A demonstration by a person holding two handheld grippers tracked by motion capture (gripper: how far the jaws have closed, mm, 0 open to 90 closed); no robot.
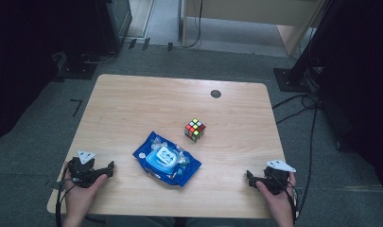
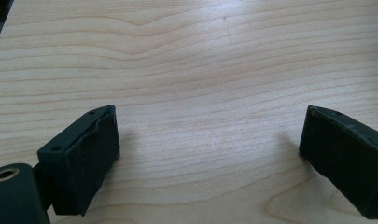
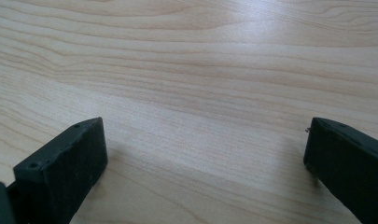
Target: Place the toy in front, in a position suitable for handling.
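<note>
One wipes pack (image 1: pixel 167 159), one cube (image 1: pixel 195 129).

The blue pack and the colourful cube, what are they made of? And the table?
The blue pack looks like soft, shiny plastic film: it crinkles and glints, with what looks like a stiffer pale lid on top. The cube seems hard plastic, with glossy coloured squares on black. The table looks like pale wood or wood-look laminate: grain lines, smooth sheen.

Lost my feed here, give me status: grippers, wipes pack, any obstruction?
Left gripper and right gripper open, empty, resting on table. Wipes pack flat between them, untouched. Puzzle cube just behind it, apart.
</note>
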